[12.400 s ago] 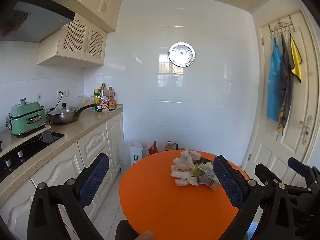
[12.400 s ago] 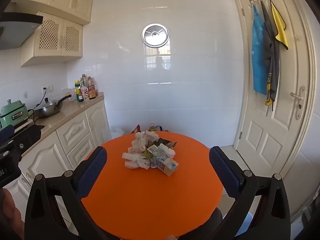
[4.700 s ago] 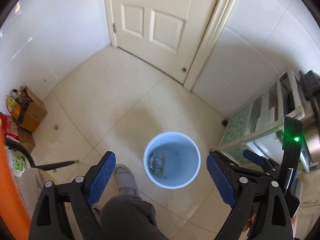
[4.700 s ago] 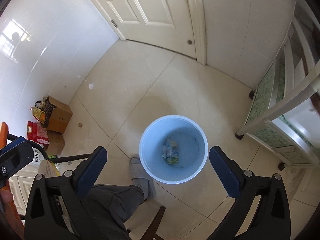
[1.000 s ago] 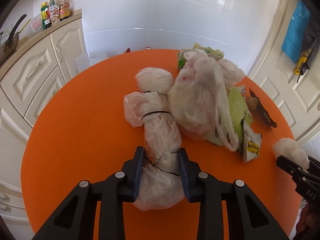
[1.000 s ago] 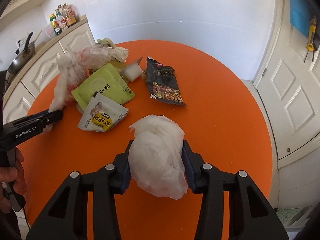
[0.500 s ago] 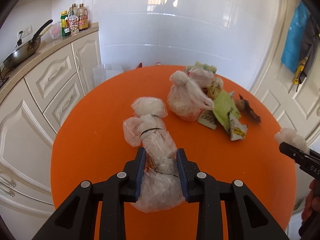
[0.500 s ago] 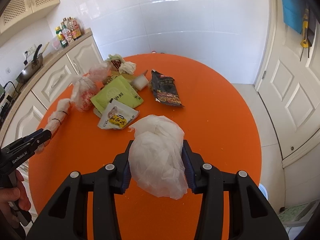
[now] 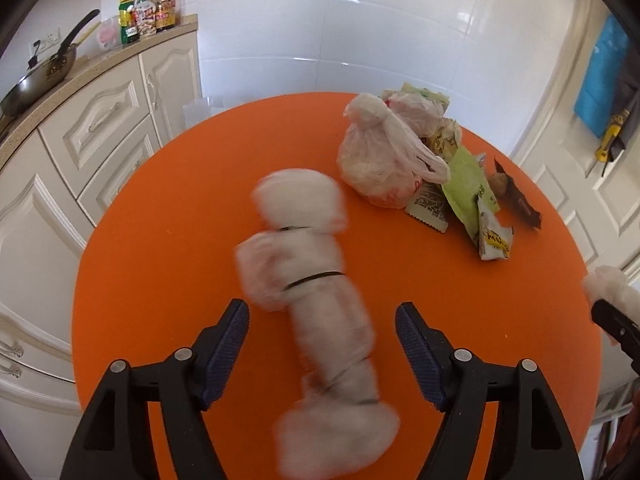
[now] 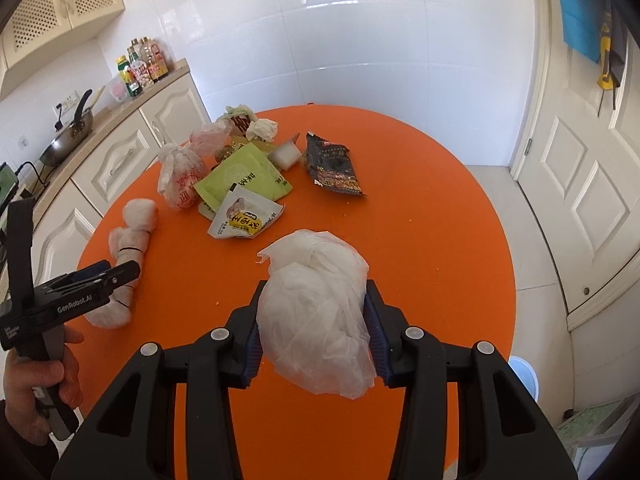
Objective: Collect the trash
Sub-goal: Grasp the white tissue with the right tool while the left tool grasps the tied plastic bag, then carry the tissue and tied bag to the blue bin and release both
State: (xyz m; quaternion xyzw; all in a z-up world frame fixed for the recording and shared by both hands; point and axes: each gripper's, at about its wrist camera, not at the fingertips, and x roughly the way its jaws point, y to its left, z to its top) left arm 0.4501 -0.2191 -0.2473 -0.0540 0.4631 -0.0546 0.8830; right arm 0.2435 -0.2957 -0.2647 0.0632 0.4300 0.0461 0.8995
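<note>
A long white plastic bag [image 9: 316, 280] tied with black bands hangs blurred between the jaws of my left gripper [image 9: 322, 312], above the round orange table [image 9: 168, 240]. Those jaws are opening and their pads stand clear of the bag on both sides. In the right wrist view the same bag [image 10: 128, 248] trails from the left gripper [image 10: 120, 272] over the table's left edge. My right gripper [image 10: 315, 292] is shut on a crumpled white plastic bag [image 10: 316, 312], held above the table [image 10: 420, 208].
A pile of trash lies at the table's far side: a knotted bag [image 10: 180, 176], a green packet [image 10: 244, 176], a white-and-yellow packet [image 10: 244, 216], a black wrapper [image 10: 334, 164]. A blue bin [image 10: 522, 372] shows on the floor at right. Cabinets [image 10: 120, 160] run along the left.
My left jaws have spread wide and let go of the long tied bag, which now blurs as it slips down between them. The right gripper still holds its white bag.
</note>
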